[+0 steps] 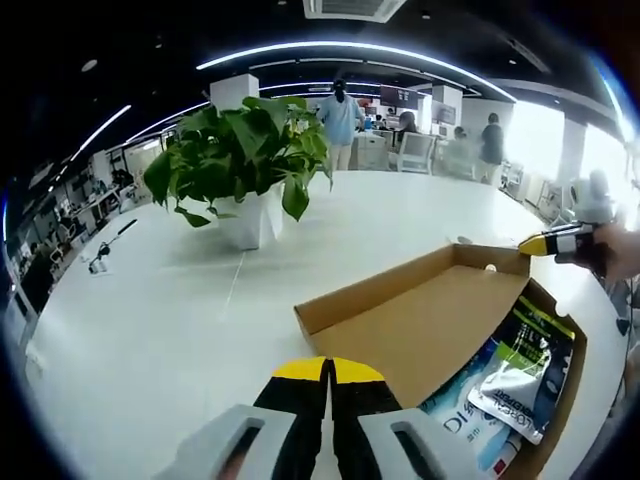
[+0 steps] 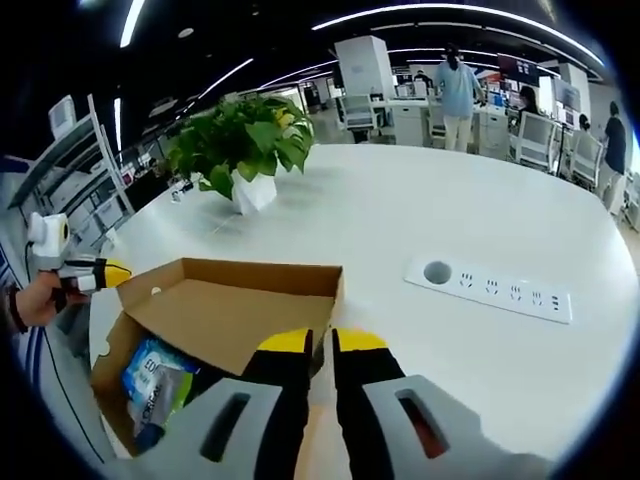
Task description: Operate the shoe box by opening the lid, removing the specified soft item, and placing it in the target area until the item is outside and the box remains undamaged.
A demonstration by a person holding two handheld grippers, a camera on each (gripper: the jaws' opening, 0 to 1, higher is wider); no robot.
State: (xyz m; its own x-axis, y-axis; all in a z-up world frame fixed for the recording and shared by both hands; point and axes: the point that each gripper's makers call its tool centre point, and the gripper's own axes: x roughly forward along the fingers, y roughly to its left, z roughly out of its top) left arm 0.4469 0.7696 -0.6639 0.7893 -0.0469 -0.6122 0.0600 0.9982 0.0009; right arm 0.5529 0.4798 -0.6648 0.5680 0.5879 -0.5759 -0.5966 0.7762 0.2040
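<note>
Shoe box (image 1: 440, 330) sits open on the white table (image 1: 180, 320), lid folded back flat, its brown inner face up. In the left gripper view the soft item (image 1: 520, 375), a glossy packet with dark, white and yellow print, lies inside the box with other blue-white packets beside it; print partly legible only, lower packets cut off by the view edge. Right gripper view shows the same box (image 2: 230, 310) from the opposite side, packets (image 2: 155, 385) low in its left part, mostly hidden behind the wall and the jaws.

Right gripper view alone shows a white power strip (image 2: 500, 290) set on the table, well apart from the box. Left gripper view alone shows a small dark tool (image 1: 105, 255) far across the table. Potted plant (image 1: 245, 165) stands beyond the box in both views. People stand in the far background, too small to detail.

Left tongs (image 1: 327, 372): yellow tips pressed together, clenched, grasping nothing, over bare table just beside the lid edge. Right tongs (image 2: 320, 345): tips nearly together with a narrow slit between them, grasping nothing, at the lid's near edge; contact with the cardboard cannot be told.
</note>
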